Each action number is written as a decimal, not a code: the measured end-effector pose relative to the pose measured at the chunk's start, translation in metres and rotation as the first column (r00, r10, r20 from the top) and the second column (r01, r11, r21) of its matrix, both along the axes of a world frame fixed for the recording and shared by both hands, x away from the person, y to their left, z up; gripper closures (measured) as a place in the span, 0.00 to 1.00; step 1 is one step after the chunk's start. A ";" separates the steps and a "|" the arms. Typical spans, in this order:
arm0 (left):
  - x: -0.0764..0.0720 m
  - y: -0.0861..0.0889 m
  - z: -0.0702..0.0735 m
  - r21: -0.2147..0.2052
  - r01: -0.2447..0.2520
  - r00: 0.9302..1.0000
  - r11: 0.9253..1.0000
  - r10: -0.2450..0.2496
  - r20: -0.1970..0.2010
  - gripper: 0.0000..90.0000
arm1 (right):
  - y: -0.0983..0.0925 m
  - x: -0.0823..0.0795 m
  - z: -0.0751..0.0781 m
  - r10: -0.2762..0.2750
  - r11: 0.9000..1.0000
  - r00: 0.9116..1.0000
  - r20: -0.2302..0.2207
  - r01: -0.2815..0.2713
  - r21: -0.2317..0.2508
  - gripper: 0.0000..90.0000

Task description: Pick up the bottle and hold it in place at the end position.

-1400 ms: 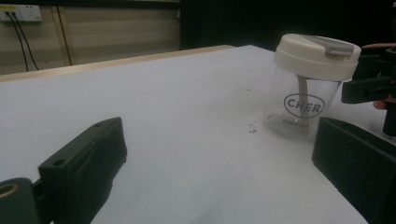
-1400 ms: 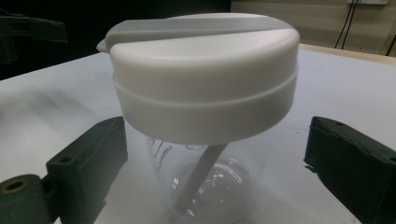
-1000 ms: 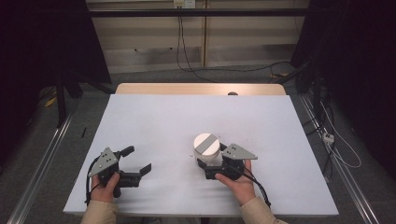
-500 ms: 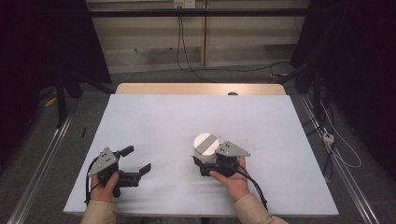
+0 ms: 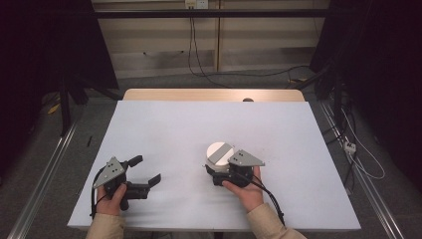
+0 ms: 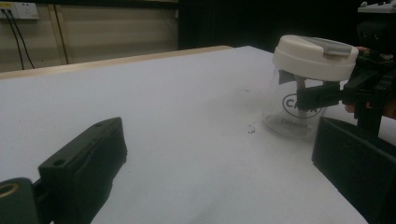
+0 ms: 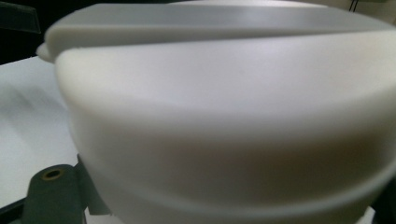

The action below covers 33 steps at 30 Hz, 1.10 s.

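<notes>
Since a second ago, right gripper (image 5: 215,172) has been closing and now clamps the upright jar (image 6: 299,100); left gripper (image 5: 147,172), jaws spread, rests well apart, leftward.

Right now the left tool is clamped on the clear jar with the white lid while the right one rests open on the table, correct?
No, the sides are swapped. In the high view the right tool grips the jar; the left tool rests open.

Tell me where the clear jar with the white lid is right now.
In the high view the clear jar stands upright on the white table, right of centre near the front edge, between the closing fingers of the right gripper, well apart from the left gripper.
</notes>
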<state>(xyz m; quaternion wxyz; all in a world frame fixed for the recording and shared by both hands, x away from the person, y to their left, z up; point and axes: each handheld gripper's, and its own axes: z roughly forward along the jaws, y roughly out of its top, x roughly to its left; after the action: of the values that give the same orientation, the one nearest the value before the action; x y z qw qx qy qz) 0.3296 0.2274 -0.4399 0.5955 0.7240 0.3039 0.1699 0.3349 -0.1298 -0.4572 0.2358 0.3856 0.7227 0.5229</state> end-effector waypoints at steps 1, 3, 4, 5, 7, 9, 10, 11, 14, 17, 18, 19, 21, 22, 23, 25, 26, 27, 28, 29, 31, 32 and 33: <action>0.000 0.000 0.000 0.001 -0.001 1.000 1.000 0.001 -0.001 0.03 | -0.001 0.001 0.001 -0.006 1.000 1.000 0.000 0.006 0.004 0.20; 0.000 0.000 0.000 0.004 0.004 1.000 1.000 -0.004 0.000 0.03 | -0.001 0.002 0.001 -0.003 1.000 1.000 -0.002 0.003 0.004 0.20; 0.000 0.000 0.000 0.002 0.004 1.000 1.000 -0.004 -0.002 0.03 | -0.002 0.002 0.002 0.001 1.000 1.000 -0.002 -0.001 0.004 0.20; 0.000 0.000 -0.001 0.001 0.004 1.000 1.000 -0.004 -0.002 0.03 | -0.002 0.002 0.002 0.001 1.000 1.000 -0.002 -0.001 0.004 0.20; 0.001 0.000 -0.001 0.000 0.005 1.000 1.000 -0.005 -0.001 0.03 | -0.002 0.003 0.002 -0.003 1.000 1.000 0.001 0.003 0.004 0.20; 0.001 0.001 -0.001 0.002 0.005 1.000 1.000 -0.005 0.000 0.03 | -0.002 0.004 0.003 -0.006 1.000 1.000 0.000 0.006 0.006 0.20; 0.001 0.001 -0.001 0.000 0.004 1.000 1.000 -0.004 -0.001 0.03 | -0.003 0.006 0.004 -0.009 1.000 1.000 0.002 0.009 0.007 0.20; 0.001 0.001 -0.001 -0.002 0.002 1.000 1.000 -0.002 -0.002 0.03 | -0.003 0.006 0.004 -0.009 1.000 1.000 0.002 0.009 0.007 0.20; 0.001 0.001 -0.001 -0.004 0.005 1.000 1.000 -0.005 -0.002 0.03 | -0.003 0.009 0.008 -0.014 1.000 1.000 0.010 0.014 0.004 0.20; 0.001 0.000 -0.001 -0.006 0.007 1.000 1.000 -0.007 -0.003 0.03 | -0.003 0.012 0.012 -0.018 1.000 1.000 0.015 0.018 0.003 0.20; 0.001 0.000 -0.001 -0.009 0.007 1.000 1.000 -0.007 -0.003 0.03 | -0.003 0.013 0.013 -0.017 1.000 1.000 0.014 0.017 0.006 0.20; 0.001 0.000 -0.001 -0.010 0.008 1.000 1.000 -0.008 -0.003 0.03 | -0.002 0.015 0.013 -0.016 1.000 1.000 0.014 0.016 0.003 0.20; 0.001 0.000 -0.001 -0.007 0.008 1.000 1.000 -0.008 -0.002 0.03 | -0.001 0.018 0.015 -0.013 1.000 1.000 0.017 0.013 -0.013 0.20; 0.001 0.000 -0.001 -0.008 0.008 1.000 1.000 -0.008 -0.003 0.03 | -0.001 0.018 0.015 -0.013 1.000 1.000 0.018 0.014 -0.011 0.20; 0.001 0.001 -0.001 -0.009 0.008 1.000 1.000 -0.008 -0.003 0.03 | -0.001 0.018 0.015 -0.013 1.000 1.000 0.018 0.014 -0.011 0.20; 0.001 0.000 -0.001 -0.008 0.010 1.000 1.000 -0.010 -0.003 0.03 | 0.000 0.020 0.016 -0.015 1.000 1.000 0.023 0.015 -0.015 0.20; 0.001 0.000 -0.001 -0.010 0.010 1.000 1.000 -0.010 -0.003 0.03 | 0.000 0.021 0.017 -0.014 1.000 1.000 0.023 0.014 -0.010 0.20; 0.001 0.000 -0.001 -0.014 0.010 1.000 1.000 -0.010 -0.006 0.03 | 0.000 0.022 0.018 -0.015 1.000 1.000 0.024 0.016 -0.008 0.20; 0.001 0.000 -0.001 -0.010 0.011 1.000 1.000 -0.011 -0.004 0.03 | 0.000 0.023 0.018 -0.018 1.000 1.000 0.025 0.018 -0.008 0.20; 0.001 0.000 -0.001 -0.011 0.011 1.000 1.000 -0.011 -0.004 0.03 | 0.000 0.024 0.019 -0.019 1.000 0.999 0.027 0.019 -0.004 0.20; 0.001 0.000 -0.001 -0.013 0.010 1.000 1.000 -0.010 -0.003 0.03 | 0.000 0.025 0.020 -0.025 1.000 0.999 0.031 0.025 -0.008 0.20; 0.001 0.001 -0.001 -0.013 0.011 1.000 1.000 -0.011 -0.003 0.03 | 0.000 0.027 0.021 -0.026 1.000 0.999 0.033 0.026 -0.004 0.20; 0.001 0.000 -0.001 -0.013 0.011 1.000 1.000 -0.011 -0.003 0.03 | -0.001 0.027 0.021 -0.027 1.000 0.999 0.033 0.028 -0.002 0.20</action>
<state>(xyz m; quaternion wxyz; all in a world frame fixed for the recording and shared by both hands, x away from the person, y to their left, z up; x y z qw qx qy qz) 0.3309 0.2278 -0.4408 0.6005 0.7221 0.3019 0.1637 0.3624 -0.1304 -0.4358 0.2553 0.3865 0.7139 0.5251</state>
